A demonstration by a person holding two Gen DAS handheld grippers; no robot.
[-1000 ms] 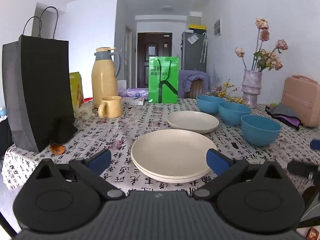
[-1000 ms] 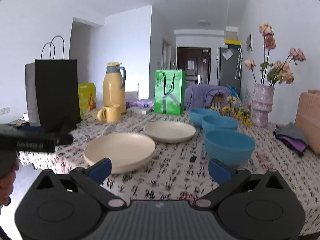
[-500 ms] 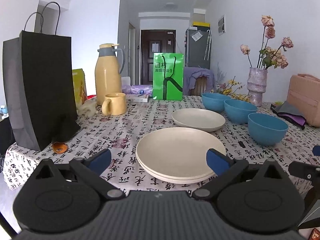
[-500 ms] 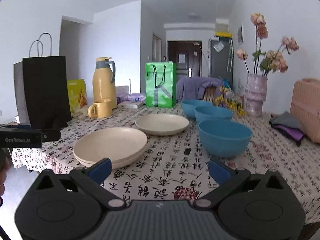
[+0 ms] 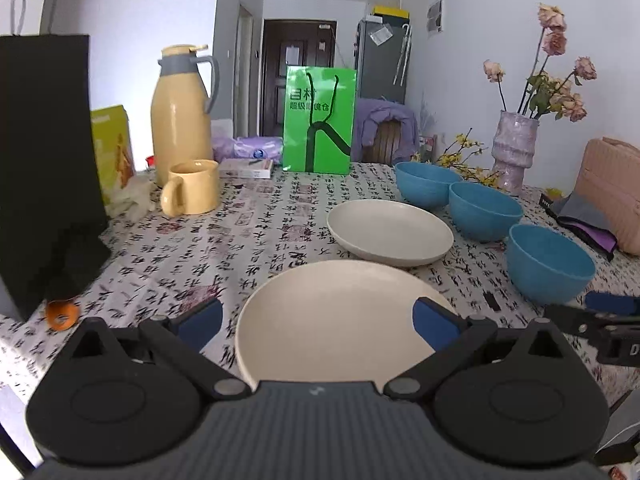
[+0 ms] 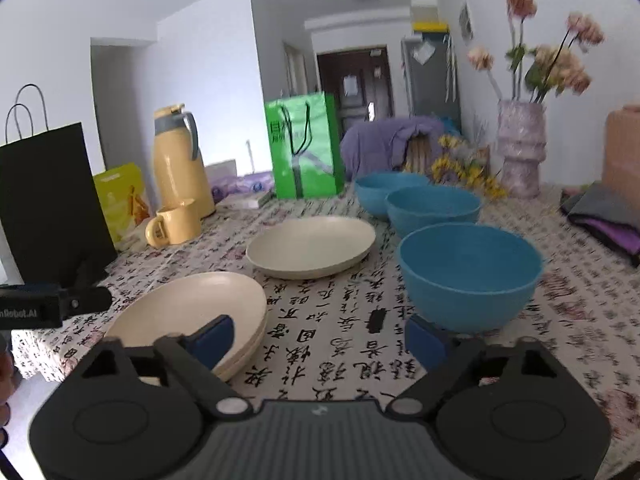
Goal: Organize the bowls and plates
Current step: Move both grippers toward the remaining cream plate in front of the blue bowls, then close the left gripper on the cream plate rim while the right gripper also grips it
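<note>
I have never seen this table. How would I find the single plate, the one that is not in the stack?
Start from the green paper bag standing at the far side of the patterned table. Come toward the cameras and you meet a cream plate lying alone, just left of the row of three blue bowls. Unlike the nearer plate stack, it has nothing under it but the cloth.

Bright, even daylight fills both views, soft and shadow-light across the patterned tablecloth (image 5: 248, 240). A glossy highlight streaks down the yellow thermos (image 5: 182, 120). The left wrist view is crisp throughout. The right wrist view smears: the flowers (image 6: 560, 56) and the tablecloth's right edge blur with motion. Fisheye bending curves the walls, and dark vignette corners frame each picture. The black bag (image 5: 44, 160) reads as flat shadow.
</note>
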